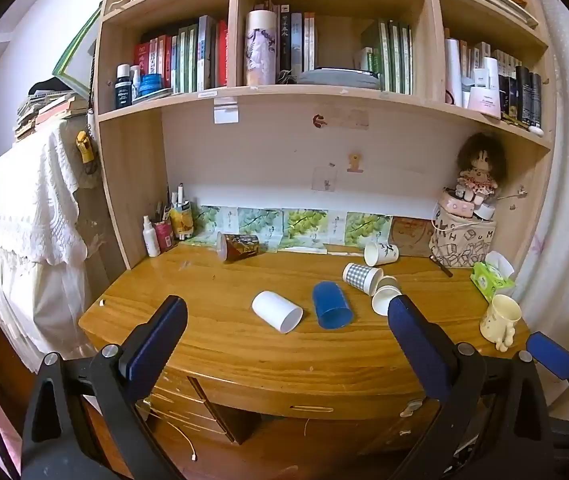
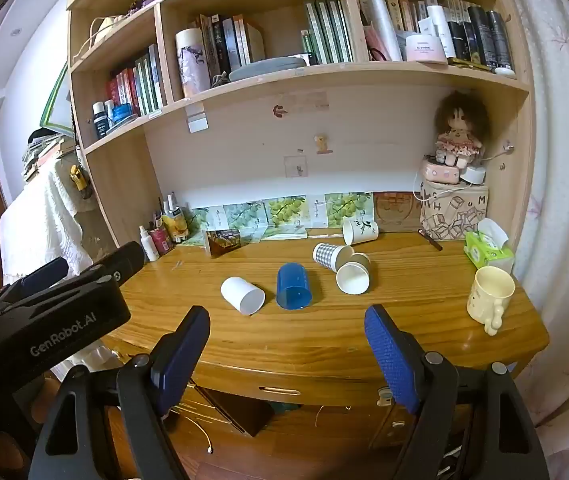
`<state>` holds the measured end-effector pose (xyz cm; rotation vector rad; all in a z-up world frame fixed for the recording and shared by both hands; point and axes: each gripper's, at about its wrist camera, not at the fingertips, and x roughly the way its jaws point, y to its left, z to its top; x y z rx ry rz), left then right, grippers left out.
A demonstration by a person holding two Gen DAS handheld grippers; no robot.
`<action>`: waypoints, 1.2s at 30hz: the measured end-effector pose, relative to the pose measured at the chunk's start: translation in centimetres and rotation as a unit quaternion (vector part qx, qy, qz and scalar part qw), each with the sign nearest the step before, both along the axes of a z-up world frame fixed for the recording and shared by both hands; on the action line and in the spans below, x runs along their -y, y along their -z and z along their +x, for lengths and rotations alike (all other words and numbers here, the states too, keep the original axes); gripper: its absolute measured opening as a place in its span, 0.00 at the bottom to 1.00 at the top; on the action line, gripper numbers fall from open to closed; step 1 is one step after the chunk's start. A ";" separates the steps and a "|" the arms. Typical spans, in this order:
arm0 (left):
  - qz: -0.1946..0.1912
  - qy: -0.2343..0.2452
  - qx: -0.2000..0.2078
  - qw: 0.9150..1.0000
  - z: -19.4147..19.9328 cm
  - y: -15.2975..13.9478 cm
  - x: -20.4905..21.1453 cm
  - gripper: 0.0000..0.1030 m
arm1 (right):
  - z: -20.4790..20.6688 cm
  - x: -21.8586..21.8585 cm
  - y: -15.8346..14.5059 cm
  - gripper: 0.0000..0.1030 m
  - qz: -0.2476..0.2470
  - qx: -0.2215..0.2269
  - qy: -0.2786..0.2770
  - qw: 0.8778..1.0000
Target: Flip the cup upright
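So both tongs, left [image 1: 286, 334] & right [image 2: 286, 338], gape empty. Blue cup [image 2: 293, 286] mid-frame on bench [image 2: 404, 320] looks light, stiff, prob slick; pinch its rim.

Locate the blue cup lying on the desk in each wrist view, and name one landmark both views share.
Left wrist: blue cup lies on its side at centre, just right of the white cup.
Right wrist: blue cup at centre, again right of the white cup.
Shared landmark: the cream mug standing at the desk's right edge.

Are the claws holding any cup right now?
No. The left claw and right claw are both open and empty, short of the wooden desk where the cups lie.
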<state>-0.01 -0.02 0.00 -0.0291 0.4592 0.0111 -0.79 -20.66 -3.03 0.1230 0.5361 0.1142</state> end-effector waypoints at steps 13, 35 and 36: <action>0.003 -0.001 0.002 1.000 0.0 -0.9 0.7 0.98 | -0.1 0.2 0.2 0.78 -0.002 0.001 0.000 1.000; 0.001 -0.009 0.004 1.000 -1.0 -0.5 0.7 0.98 | -0.8 0.8 -0.1 0.78 0.006 0.023 -0.017 1.000; 0.000 -0.011 0.003 1.000 -1.0 -0.5 0.7 0.98 | -0.8 0.8 -0.1 0.78 0.005 0.023 -0.017 1.000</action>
